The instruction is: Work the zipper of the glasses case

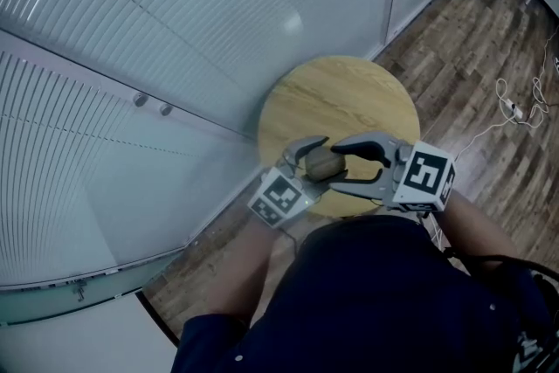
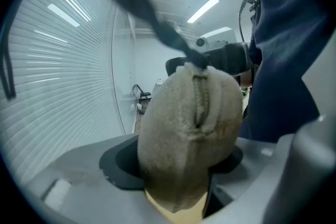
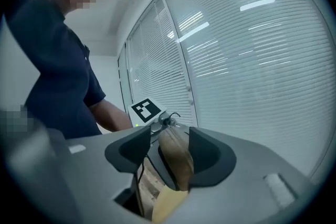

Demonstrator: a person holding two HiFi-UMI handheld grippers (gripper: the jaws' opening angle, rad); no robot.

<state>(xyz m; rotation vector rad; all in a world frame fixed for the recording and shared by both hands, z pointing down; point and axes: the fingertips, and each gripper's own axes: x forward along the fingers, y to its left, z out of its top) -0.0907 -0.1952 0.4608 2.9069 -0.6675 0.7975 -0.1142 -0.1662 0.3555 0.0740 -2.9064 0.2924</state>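
Observation:
A tan, fuzzy glasses case [image 1: 323,163] hangs above the round wooden table [image 1: 349,92], held between both grippers. My left gripper [image 1: 307,160] is shut on it; in the left gripper view the case [image 2: 189,134] fills the space between the jaws, its zipper seam [image 2: 199,102] faces the camera, and a dark cord [image 2: 142,2] runs up from its top. My right gripper [image 1: 339,166] straddles the other end. In the right gripper view the case [image 3: 176,157] lies against the right pad, with a gap to the left pad.
A glass wall with white blinds [image 1: 175,31] curves along the left and back. The wood floor [image 1: 472,48] on the right carries white cables [image 1: 515,109]. The person's dark-shirted torso [image 1: 376,293] is just below the grippers.

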